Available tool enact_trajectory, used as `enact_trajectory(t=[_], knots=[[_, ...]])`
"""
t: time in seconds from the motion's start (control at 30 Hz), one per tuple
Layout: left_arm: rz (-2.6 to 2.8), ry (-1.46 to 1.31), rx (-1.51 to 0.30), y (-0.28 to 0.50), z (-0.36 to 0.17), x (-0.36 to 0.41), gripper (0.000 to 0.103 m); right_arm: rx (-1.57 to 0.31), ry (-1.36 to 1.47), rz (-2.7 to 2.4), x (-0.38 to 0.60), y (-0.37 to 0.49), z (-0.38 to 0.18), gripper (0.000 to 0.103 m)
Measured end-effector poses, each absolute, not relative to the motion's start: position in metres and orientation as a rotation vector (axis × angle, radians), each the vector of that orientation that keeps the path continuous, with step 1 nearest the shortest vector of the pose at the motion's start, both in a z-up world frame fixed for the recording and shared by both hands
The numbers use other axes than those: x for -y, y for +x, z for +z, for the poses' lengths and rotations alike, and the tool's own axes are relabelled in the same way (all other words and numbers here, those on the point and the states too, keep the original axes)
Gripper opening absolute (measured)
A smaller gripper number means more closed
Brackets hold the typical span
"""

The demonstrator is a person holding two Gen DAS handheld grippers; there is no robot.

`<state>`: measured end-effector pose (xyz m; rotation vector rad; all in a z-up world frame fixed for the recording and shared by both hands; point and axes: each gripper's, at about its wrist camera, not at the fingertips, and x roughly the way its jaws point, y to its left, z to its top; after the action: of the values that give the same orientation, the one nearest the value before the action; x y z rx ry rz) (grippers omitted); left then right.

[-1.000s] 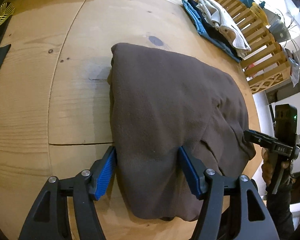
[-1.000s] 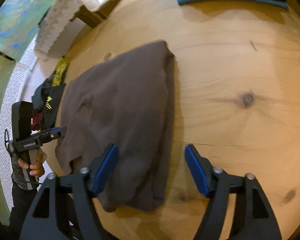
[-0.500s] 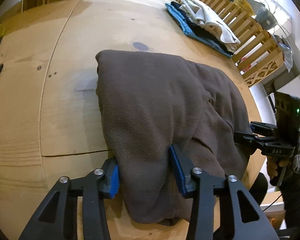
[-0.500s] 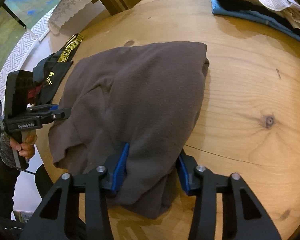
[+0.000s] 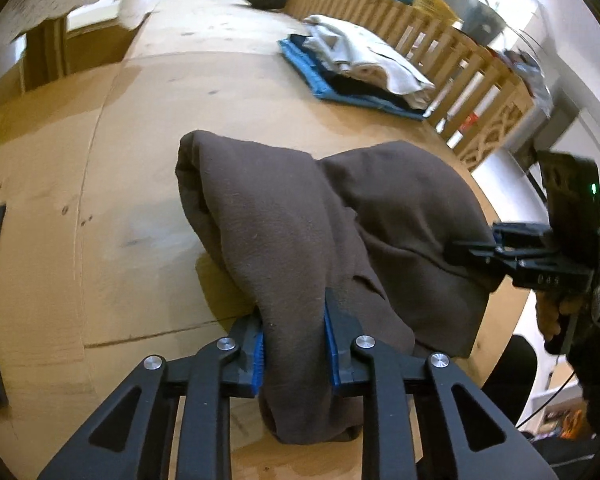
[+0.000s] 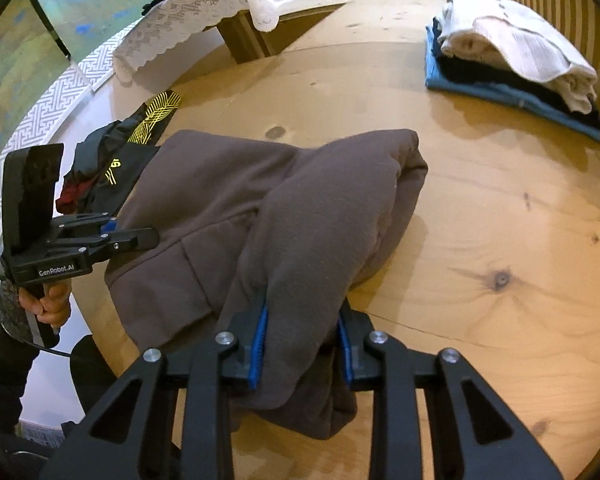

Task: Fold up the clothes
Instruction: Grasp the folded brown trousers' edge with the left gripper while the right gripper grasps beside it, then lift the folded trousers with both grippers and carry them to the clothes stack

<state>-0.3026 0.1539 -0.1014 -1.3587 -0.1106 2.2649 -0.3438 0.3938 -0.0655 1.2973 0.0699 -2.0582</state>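
Observation:
A brown fleece garment lies part-folded on the round wooden table. My left gripper is shut on its near left edge, and the cloth bunches between the blue pads. In the right wrist view the same brown garment is pinched at its near right edge by my right gripper, also shut on it. Both held edges are raised off the table, so the cloth tents up in two peaks. Each view shows the other gripper gripping the far side: the right gripper and the left gripper.
A stack of folded clothes, white on black on blue, sits at the table's far right beside a slatted wooden rail. Black and yellow clothing lies at the left rim. A lace-covered table stands beyond. The table edge is close.
Both grippers went from open around the garment's near edges to shut on them, then lifted, raising the cloth off the table and bunching it into two peaks.

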Motion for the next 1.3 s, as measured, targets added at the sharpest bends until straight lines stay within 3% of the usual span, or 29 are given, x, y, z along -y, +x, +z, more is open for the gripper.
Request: enact_trajectory(t=[0.13, 0.3, 0.4, 0.43, 0.47, 0.53, 0.63, 0.67, 0.73, 0.83, 0.97, 1.3], knots=[[2.254, -1.424, 0.119, -0.307, -0.115, -0.152, 0.023, -0.071, 1.344, -2.066, -0.405, -0.352, -0.083, 0.027], [2.229, -1.510, 0.152, -0.315, -0.132, -0.149, 0.033, -0.054, 1.390, -2.059, -0.407, -0.359, -0.097, 0.030], [2.245, -1.556, 0.155, -0.319, -0.136, -0.144, 0.052, -0.100, 1.415, -2.080, -0.407, -0.362, -0.101, 0.044], [2.250, -1.571, 0.156, -0.320, -0.138, -0.142, 0.060, -0.124, 1.424, -2.098, -0.406, -0.362, -0.101, 0.056], [2.245, -1.562, 0.166, -0.320, -0.138, -0.142, 0.060, -0.149, 1.432, -2.116, -0.406, -0.363, -0.102, 0.065], [2.234, -1.540, 0.187, -0.319, -0.139, -0.142, 0.058, -0.168, 1.443, -2.114, -0.404, -0.364, -0.105, 0.067], [2.217, -1.505, 0.219, -0.318, -0.141, -0.142, 0.041, -0.117, 1.437, -2.077, -0.404, -0.367, -0.112, 0.067], [2.211, -1.494, 0.229, -0.317, -0.141, -0.142, 0.036, -0.089, 1.424, -2.070, -0.405, -0.368, -0.113, 0.061], [2.199, -1.471, 0.249, -0.317, -0.142, -0.141, 0.030, -0.020, 1.395, -2.000, -0.406, -0.368, -0.114, 0.039], [2.189, -1.441, 0.281, -0.315, -0.142, -0.140, 0.025, 0.058, 1.373, -1.981, -0.413, -0.370, -0.110, 0.030], [2.168, -1.362, 0.367, -0.316, -0.123, -0.140, 0.023, 0.158, 1.288, -1.999, -0.427, -0.370, -0.083, 0.028], [2.203, -1.156, 0.235, -0.344, -0.045, -0.183, 0.023, 0.234, 1.113, -2.167, -0.465, -0.368, -0.016, 0.028]])
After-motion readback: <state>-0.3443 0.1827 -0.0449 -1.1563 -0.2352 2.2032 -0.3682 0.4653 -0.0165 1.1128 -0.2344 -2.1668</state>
